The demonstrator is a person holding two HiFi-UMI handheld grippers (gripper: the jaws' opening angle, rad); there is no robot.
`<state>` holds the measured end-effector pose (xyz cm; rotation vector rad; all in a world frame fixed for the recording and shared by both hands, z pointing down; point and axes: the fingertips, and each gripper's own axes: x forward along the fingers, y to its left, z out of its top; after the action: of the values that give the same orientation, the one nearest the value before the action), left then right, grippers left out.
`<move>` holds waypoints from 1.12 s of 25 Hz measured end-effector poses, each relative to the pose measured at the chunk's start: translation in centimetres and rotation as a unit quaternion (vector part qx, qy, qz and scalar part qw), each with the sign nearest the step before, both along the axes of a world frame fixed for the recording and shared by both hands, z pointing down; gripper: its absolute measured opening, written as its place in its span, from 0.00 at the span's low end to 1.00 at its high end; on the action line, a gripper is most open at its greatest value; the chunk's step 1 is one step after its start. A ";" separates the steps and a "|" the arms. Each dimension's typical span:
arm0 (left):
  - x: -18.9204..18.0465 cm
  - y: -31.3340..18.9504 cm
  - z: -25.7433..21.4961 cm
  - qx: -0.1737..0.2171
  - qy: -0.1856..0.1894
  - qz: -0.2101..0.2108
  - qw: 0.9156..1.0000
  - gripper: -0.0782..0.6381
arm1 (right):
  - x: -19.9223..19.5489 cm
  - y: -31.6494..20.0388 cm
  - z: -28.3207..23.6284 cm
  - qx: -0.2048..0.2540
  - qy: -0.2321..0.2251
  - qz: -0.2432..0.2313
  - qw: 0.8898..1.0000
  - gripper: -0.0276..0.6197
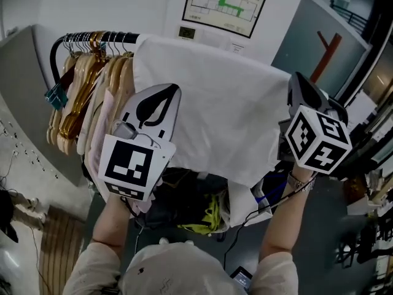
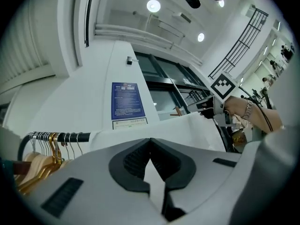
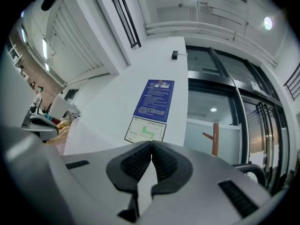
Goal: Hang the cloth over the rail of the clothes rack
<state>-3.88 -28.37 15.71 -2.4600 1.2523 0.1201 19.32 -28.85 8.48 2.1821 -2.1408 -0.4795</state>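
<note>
The cloth [image 1: 209,103] is already hanging draped over the rail [image 1: 116,37], beside the hangers [image 1: 80,91]. The left gripper [image 1: 174,88] and right gripper [image 1: 295,77] are each pinching it shut below the rail. Probably only releasing is remaining.

1. Rail [image 1: 116,37]: bare at its left end only; the rest lies under the white cloth [image 1: 215,97].
2. Wall poster [image 1: 224,2]: top cut by the frame edge, print too small to read.
3. Dark heap [image 1: 184,201] beneath the cloth: half hidden, contents unclear.
4. Left gripper [image 2: 150,139]: jaws closed; whether they pinch cloth, can't tell.
</note>
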 end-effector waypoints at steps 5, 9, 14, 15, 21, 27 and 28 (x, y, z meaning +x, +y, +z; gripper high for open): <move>0.5 0.1 1.6 -0.024 0.016 0.006 1.000 0.13 | -1.9 3.8 1.1 0.020 -0.035 -0.052 0.998 0.07; 1.4 0.2 4.2 -0.056 0.020 0.008 0.998 0.13 | -4.0 5.2 7.2 -0.018 -0.078 -0.101 0.992 0.07; 3.8 1.5 10.2 -0.092 0.003 0.014 0.996 0.13 | -4.1 5.5 20.4 -0.125 -0.148 -0.097 0.976 0.07; 4.2 2.0 12.2 -0.101 -0.006 0.012 0.995 0.13 | -4.2 5.8 23.3 -0.149 -0.154 -0.095 0.972 0.07; 4.2 3.0 25.5 -0.221 -0.044 -0.019 0.974 0.13 | -6.6 8.1 33.7 -0.232 -0.130 -0.092 0.959 0.07; 5.6 4.0 33.1 -0.314 -0.075 -0.023 0.946 0.13 | -6.8 8.8 39.8 -0.281 -0.139 -0.064 0.947 0.07; 5.8 4.1 34.0 -0.322 -0.074 -0.023 0.943 0.13 | -6.7 8.7 40.6 -0.287 -0.138 -0.062 0.946 0.07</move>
<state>1.93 -24.30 49.68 -2.8898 1.4483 -0.5675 12.60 -20.13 49.05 1.8671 -2.1801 0.4325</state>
